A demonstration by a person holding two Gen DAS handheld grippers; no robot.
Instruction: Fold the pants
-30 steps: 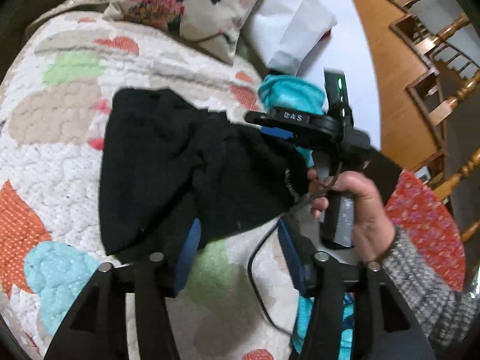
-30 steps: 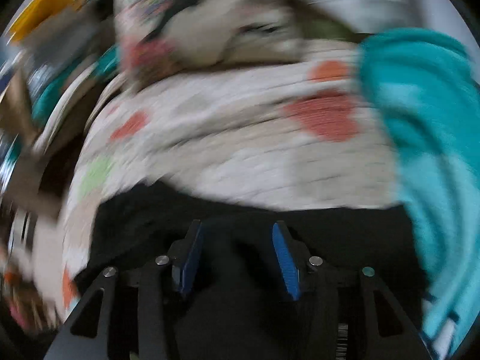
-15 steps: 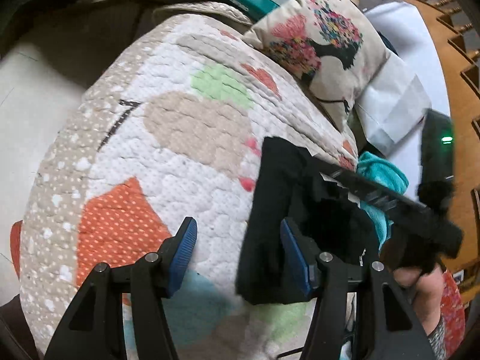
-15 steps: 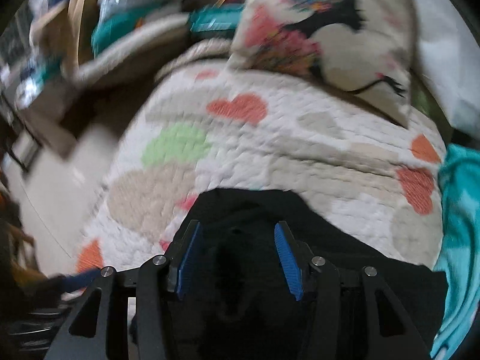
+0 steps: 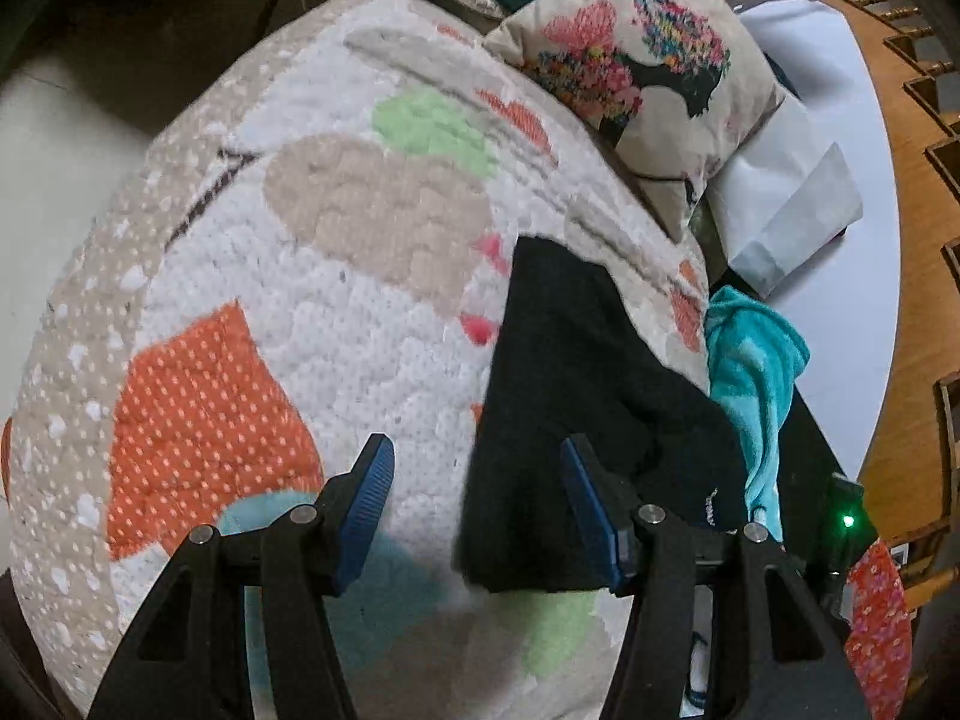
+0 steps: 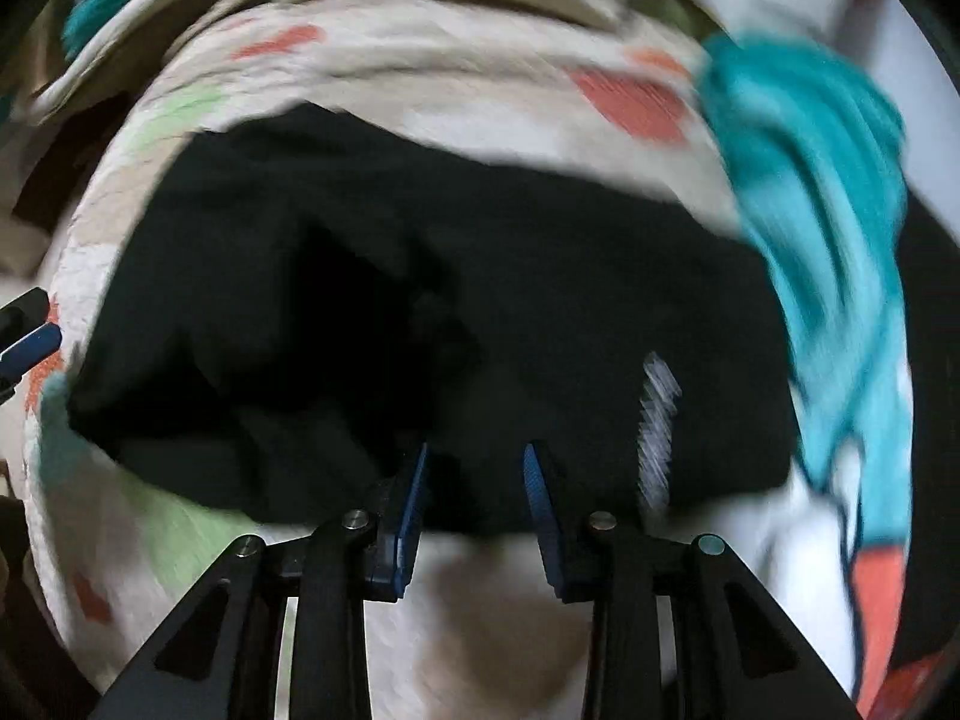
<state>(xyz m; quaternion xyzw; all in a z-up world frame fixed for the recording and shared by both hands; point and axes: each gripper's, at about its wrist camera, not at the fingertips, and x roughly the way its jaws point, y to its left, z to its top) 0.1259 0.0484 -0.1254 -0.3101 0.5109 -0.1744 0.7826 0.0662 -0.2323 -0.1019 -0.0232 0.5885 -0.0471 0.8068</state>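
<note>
The black pants (image 5: 576,372) lie folded in a compact pile on the patterned quilt (image 5: 336,276). My left gripper (image 5: 474,510) is open and empty, its right finger over the pile's near left edge. In the right wrist view the pants (image 6: 420,300) fill the middle, with a small white label (image 6: 657,420) showing. My right gripper (image 6: 474,480) is open and empty, its fingertips at the pile's near edge. The left gripper's blue pad (image 6: 30,348) shows at that view's left edge.
A floral cushion (image 5: 648,66) leans at the quilt's far end, with a white bag (image 5: 786,204) beside it. A teal garment (image 5: 756,372) lies to the right of the pants, also in the right wrist view (image 6: 822,228). A white table and wooden chairs (image 5: 924,120) stand to the right.
My left gripper let go of the pants and pulled away to the left. My right gripper released the cloth and drew back to the pile's near edge. The pants now lie flat, folded.
</note>
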